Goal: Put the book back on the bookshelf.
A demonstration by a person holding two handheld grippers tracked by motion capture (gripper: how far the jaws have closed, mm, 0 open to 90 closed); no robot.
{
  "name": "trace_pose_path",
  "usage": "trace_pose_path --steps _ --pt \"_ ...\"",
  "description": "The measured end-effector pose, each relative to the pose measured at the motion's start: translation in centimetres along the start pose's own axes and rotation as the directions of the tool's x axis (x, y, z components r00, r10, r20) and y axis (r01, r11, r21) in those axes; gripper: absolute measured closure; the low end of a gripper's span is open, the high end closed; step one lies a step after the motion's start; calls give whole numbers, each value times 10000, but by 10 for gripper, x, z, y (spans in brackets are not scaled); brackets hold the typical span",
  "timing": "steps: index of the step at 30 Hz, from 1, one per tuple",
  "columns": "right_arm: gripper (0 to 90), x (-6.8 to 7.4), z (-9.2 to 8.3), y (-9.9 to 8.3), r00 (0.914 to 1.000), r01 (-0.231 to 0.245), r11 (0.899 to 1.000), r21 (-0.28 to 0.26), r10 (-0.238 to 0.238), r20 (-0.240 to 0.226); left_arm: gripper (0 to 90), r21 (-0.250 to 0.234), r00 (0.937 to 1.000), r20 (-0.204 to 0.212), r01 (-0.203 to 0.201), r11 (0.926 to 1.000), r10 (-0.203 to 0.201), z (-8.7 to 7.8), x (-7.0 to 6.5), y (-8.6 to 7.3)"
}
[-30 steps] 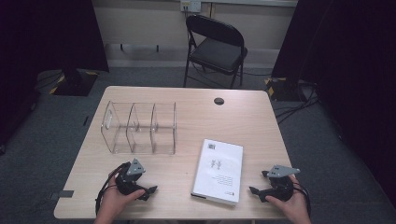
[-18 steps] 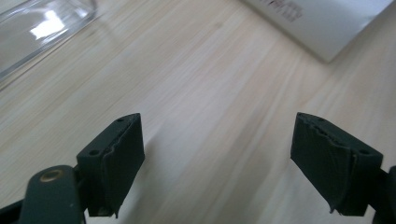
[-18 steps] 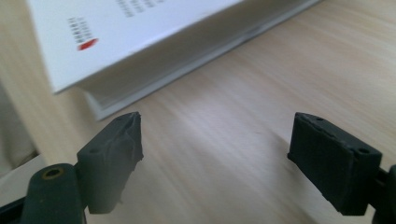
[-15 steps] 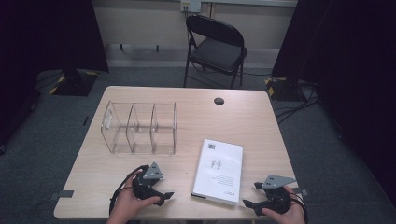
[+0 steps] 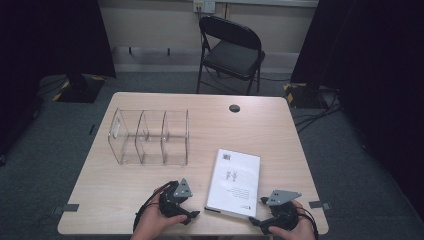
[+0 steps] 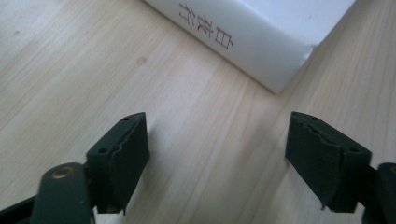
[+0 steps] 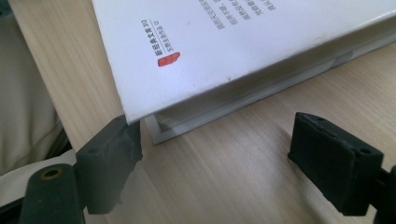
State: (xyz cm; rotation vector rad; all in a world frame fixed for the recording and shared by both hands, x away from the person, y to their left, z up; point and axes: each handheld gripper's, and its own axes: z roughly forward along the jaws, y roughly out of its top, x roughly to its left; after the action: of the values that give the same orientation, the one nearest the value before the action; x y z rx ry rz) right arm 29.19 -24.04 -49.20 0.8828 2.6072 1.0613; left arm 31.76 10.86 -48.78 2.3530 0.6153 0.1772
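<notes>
White book [image 5: 234, 183] flat, long axis 12–6; left gripper [image 5: 192, 216] at its 8 o'clock, jaws narrowing yet empty; right gripper [image 5: 256, 221] (nearer, at corner) spread, empty.

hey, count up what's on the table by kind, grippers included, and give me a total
Book: 1
Clear organizer with compartments: 1
Grippers: 2, the left gripper and the right gripper
Total: 4
</notes>
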Motion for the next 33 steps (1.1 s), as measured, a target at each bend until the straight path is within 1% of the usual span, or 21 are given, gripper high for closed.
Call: trace_pose_path --steps 2,4,6,7,8,10,11,12,14,16,17,18,19,20,21,23,24,25,27,30,33 --pt "180 1 3 2 9999 44 9999 -102 -43 91 245 -162 9999 -115 42 9999 -44 3 -1 2" --pt "163 -1 5 4 10000 -31 9999 -97 31 -8 245 -143 9998 -173 99 9998 -102 4 -1 4" --pt "156 -2 6 6 10000 54 10000 18 -53 -71 241 -179 9998 -184 26 9998 -29 6 -1 4" --pt "156 -2 6 6 10000 54 10000 18 -53 -71 241 -41 9997 -245 -53 10000 52 5 -1 4" --pt "156 -3 6 7 10000 22 10000 94 -22 -95 238 -226 9997 -251 48 9997 -53 7 -3 4" --pt "189 -4 6 8 10000 -54 10000 66 54 -38 235 -208 9996 -269 8 9998 -14 7 -3 4" --pt "189 -4 6 8 10000 -54 10000 66 54 -38 235 -75 9995 -302 -119 9999 117 6 -2 5" --pt "212 -6 6 8 9999 -105 9999 30 105 6 235 -102 9995 -298 -40 9999 37 7 -2 5" --pt "270 -17 6 9 9984 -449 9989 -106 453 326 232 -154 9995 -304 -65 9999 60 8 -2 5" --pt "302 -20 6 8 9978 -532 9983 -257 541 373 229 -129 9994 -347 -32 9999 28 9 -2 7" --pt "331 -22 6 8 9981 -464 9982 -371 478 381 223 -150 9995 -316 -42 9999 37 10 -3 7" --pt "344 -21 7 7 9987 -440 9973 -588 454 225 217 -236 9995 -310 107 9997 -115 11 -4 8" --pt "344 -21 7 7 9987 -440 9973 -588 454 225 217 -158 9993 -384 -20 9999 14 11 -3 9" --pt "355 -20 8 8 9992 -347 9977 -588 356 156 216 -159 9993 -369 64 9999 -70 12 -4 10" --pt "363 -15 11 10 9993 -69 9987 -504 87 354 216 -73 9990 -443 64 10000 -67 12 -4 11" --pt "375 -13 13 13 9993 -27 9990 -438 43 379 214 -268 9988 -452 200 9994 -212 15 -6 12" --pt "375 -13 13 13 9993 -27 9990 -438 43 379 214 -164 9989 -464 40 9999 -47 14 -5 12" --pt "364 -13 14 14 9993 -116 9988 -480 133 352 211 -241 9992 -392 21 9997 -31 15 -5 12" --pt "337 -13 18 19 9996 140 9995 -298 -133 262 208 -346 9995 -314 -93 9994 82 14 -4 10" --pt "319 -11 20 19 9991 214 9990 -403 -199 364 204 -514 9993 -359 19 9987 -38 15 -6 9" --pt "316 -12 20 15 9992 204 9976 -661 -180 360 165 -523 9990 -449 25 9986 -49 17 -7 9"
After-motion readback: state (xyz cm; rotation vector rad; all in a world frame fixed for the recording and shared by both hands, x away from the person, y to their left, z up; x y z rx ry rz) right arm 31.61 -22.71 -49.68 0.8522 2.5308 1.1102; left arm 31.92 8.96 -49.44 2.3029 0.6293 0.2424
